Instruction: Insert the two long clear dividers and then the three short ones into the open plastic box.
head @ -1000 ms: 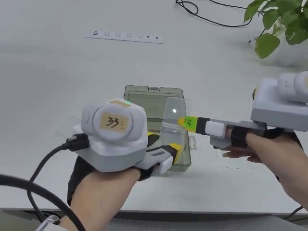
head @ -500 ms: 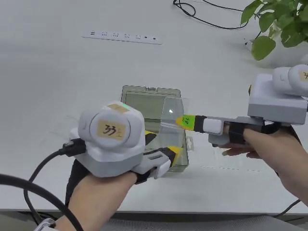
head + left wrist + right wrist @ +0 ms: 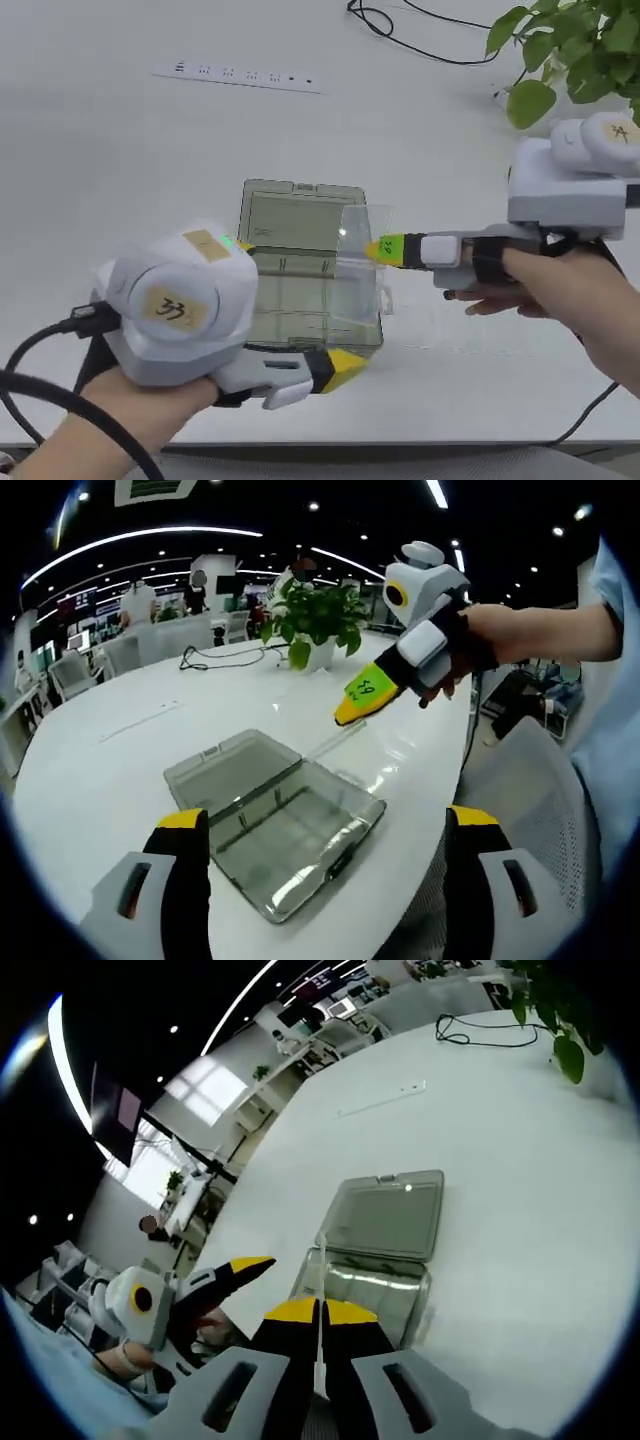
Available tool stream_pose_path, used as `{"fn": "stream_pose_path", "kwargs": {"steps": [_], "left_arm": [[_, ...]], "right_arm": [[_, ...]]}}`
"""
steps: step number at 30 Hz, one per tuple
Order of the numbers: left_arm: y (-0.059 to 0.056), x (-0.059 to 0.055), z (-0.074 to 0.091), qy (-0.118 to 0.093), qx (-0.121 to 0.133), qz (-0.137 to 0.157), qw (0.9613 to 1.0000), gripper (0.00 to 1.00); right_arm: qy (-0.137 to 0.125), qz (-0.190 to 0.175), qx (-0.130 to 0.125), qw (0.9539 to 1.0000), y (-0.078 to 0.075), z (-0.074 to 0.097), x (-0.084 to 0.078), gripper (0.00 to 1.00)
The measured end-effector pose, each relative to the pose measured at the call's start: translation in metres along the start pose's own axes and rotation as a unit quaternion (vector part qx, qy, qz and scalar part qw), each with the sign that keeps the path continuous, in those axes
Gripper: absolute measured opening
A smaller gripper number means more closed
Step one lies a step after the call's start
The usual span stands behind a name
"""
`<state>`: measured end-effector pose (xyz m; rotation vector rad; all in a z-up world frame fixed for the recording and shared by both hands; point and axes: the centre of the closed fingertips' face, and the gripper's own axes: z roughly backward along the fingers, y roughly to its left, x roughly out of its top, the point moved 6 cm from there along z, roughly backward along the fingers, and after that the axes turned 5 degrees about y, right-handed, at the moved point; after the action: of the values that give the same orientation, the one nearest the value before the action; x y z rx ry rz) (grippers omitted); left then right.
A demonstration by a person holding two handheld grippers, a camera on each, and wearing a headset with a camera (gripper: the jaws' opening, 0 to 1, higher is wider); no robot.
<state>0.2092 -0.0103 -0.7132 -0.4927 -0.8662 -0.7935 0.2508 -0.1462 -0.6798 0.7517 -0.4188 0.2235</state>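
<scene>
**Q:** What sits closest to the person?

**A:** The left gripper [image 3: 338,368], low at the near edge of the white table [image 3: 120,180]. Its yellow-tipped jaws are spread wide with nothing between them. In the head view its tips are just beside the near right corner of the box. I cannot tell whether they touch it.

**Q:** And the box?

**A:** The plastic box [image 3: 330,338] is smoky and see-through. It lies open on the table just beyond that gripper, and in the left gripper view it shows between the two spread jaws. Its lid [image 3: 300,212] is folded back flat on the far side.

**Q:** Where is the divider?

**A:** The right gripper [image 3: 383,250] comes in from the right, level with the middle of the box. Its jaws are pinched tight on one edge of a clear divider [image 3: 362,232]. The sheet stands upright over the right part of the box, near where lid and base meet. It is too transparent to tell whether its lower edge has reached the box floor, or whether it is a long or a short piece. In the right gripper view it shows as a thin pale line rising from between the closed jaws towards the box.

**Q:** What lies farther back?

**A:** A white power strip [image 3: 240,76] lies flat on the far part of the table, well apart from the box. A leafy green potted plant [image 3: 575,45] stands in the far right corner.
</scene>
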Motion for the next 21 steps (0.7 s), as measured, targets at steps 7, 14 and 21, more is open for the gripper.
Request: {"fn": "stream_pose_path", "kwargs": {"steps": [7, 14, 21], "left_arm": [[0.010, -0.006, 0.002, 0.013, -0.010, -0.024, 0.9996, 1.00], [0.011, -0.008, 0.002, 0.009, -0.017, -0.019, 0.9996, 1.00], [0.012, -0.013, 0.002, 0.007, -0.021, -0.011, 0.9997, 0.99]], "right_arm": [[0.041, -0.022, -0.028, 0.9985, 0.000, -0.004, 0.011, 0.02], [0.096, -0.040, -0.068, 0.9922, -0.008, -0.013, 0.019, 0.02], [0.138, -0.064, -0.083, 0.9848, -0.011, -0.018, 0.021, 0.02]]}}
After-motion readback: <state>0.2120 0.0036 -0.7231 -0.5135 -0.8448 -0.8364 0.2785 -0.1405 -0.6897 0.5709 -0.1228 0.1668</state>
